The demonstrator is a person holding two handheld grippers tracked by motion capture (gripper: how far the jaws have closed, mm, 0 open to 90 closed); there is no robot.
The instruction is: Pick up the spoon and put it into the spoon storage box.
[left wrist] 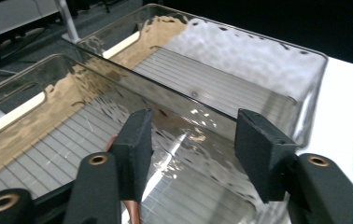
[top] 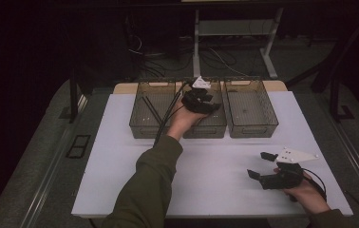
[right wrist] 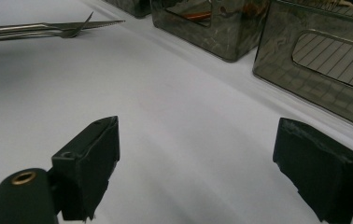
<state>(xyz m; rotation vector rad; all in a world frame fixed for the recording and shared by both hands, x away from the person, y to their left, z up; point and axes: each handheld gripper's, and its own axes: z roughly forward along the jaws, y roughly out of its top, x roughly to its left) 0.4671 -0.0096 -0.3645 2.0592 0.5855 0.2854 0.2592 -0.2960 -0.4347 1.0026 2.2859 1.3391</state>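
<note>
Gaping left tool over middle bin

You work in dim room, light falling mostly on white tabletop. Wooden board edge shows at table's far side. Grey floor around you, dark floor plate at left. White desk frame beyond table, cables tangled under it. Dark stand legs either side.

Three bins stand side by side along the table's far edge
</note>
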